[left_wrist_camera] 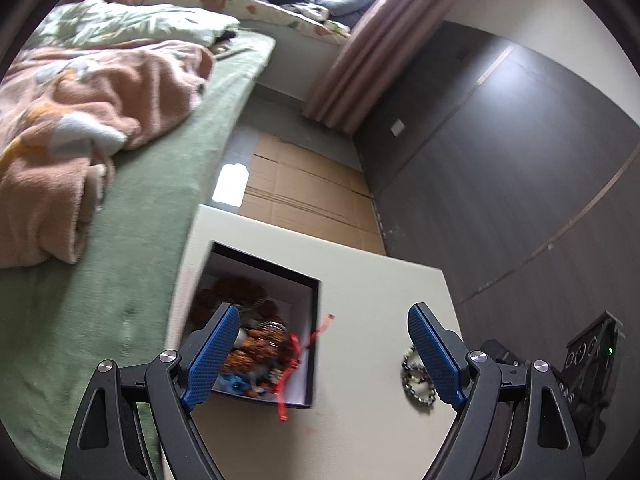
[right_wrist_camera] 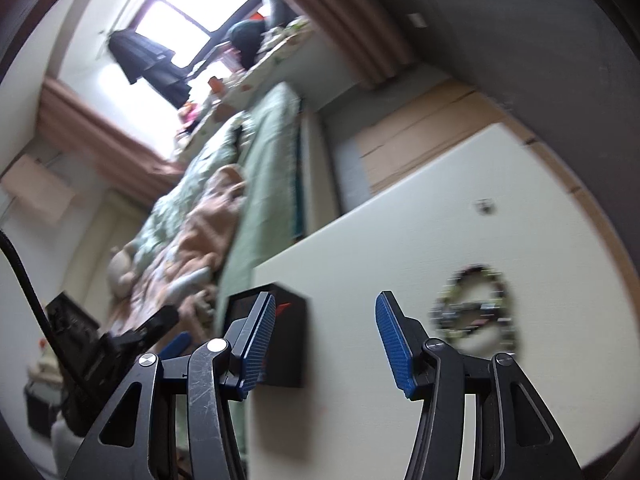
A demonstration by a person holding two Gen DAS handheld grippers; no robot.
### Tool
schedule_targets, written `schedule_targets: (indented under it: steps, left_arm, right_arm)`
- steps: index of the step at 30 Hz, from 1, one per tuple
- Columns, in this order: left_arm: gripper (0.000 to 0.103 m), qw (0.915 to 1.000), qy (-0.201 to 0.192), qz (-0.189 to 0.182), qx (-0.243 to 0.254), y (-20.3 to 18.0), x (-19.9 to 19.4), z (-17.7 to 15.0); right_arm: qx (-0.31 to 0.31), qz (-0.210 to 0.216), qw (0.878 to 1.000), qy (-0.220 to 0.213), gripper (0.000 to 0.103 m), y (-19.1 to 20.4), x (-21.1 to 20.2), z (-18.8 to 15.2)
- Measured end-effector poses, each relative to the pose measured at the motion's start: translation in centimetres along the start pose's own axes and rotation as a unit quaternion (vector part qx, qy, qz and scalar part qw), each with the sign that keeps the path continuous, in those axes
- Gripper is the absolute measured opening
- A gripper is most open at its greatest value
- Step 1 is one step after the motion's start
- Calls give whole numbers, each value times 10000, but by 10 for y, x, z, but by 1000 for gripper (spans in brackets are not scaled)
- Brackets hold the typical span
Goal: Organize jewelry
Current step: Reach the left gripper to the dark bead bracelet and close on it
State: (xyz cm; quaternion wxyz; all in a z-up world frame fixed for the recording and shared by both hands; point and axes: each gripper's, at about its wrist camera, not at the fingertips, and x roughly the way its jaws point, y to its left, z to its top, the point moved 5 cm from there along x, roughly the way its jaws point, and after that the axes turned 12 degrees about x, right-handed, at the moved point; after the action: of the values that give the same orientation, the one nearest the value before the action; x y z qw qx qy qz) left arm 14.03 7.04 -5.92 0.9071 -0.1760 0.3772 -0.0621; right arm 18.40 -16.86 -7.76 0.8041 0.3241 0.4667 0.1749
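A black box (left_wrist_camera: 308,344) with a white lining sits on the white table (left_wrist_camera: 368,280) and holds a heap of beaded jewelry (left_wrist_camera: 260,348). A red cord (left_wrist_camera: 294,354) hangs over its near rim. A beaded bracelet (left_wrist_camera: 416,380) lies on the table right of the box. My left gripper (left_wrist_camera: 320,356) is open and empty, above the box's right edge. In the right wrist view the box (right_wrist_camera: 288,344) is behind the left finger and the bracelet (right_wrist_camera: 476,312) lies blurred to the right. My right gripper (right_wrist_camera: 324,344) is open and empty above the table (right_wrist_camera: 400,220).
A bed with a green sheet (left_wrist_camera: 132,272) and a pink blanket (left_wrist_camera: 80,120) runs along the table's left side. Flattened cardboard (left_wrist_camera: 304,196) lies on the floor beyond. A dark wall (left_wrist_camera: 500,168) stands to the right. A small dark item (right_wrist_camera: 485,207) lies far on the table.
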Motion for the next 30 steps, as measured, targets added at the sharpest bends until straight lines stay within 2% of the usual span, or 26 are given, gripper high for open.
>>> schedule_targets:
  steps: [6,9,15,19,21,24,30]
  left_arm:
    - [84,9992,86,-157,363,-30,13,-4]
    - [73,9980,181,-266,541,-50,23,-7]
    - [62,9931,549,-390,962,-85,51,-18]
    - [60,9907,863,-422,963,-95,74,-27]
    - [51,9893,1055,-409,917,-98,87,-34]
    - [47,9877,1263,-374,841,-102,104,-38]
    - [42,9842,1472,-213,966,-116,129,-46]
  right_arm:
    - [352,-566,9977,-115,53,-40,-19,15]
    - [556,-678,9961,-72,53,-57,-23,20]
    - [801,-857,9931,73,53,-81,-19,23]
    - [938,-903,9914,101,53,-92,-19,25]
    - [998,-940,9906,36,53,-97,-23,27]
    - [1077,-1033,9888,-52,53,-103,-27,32]
    - [1200,-1121,9864,-26,53,-111,-28,35]
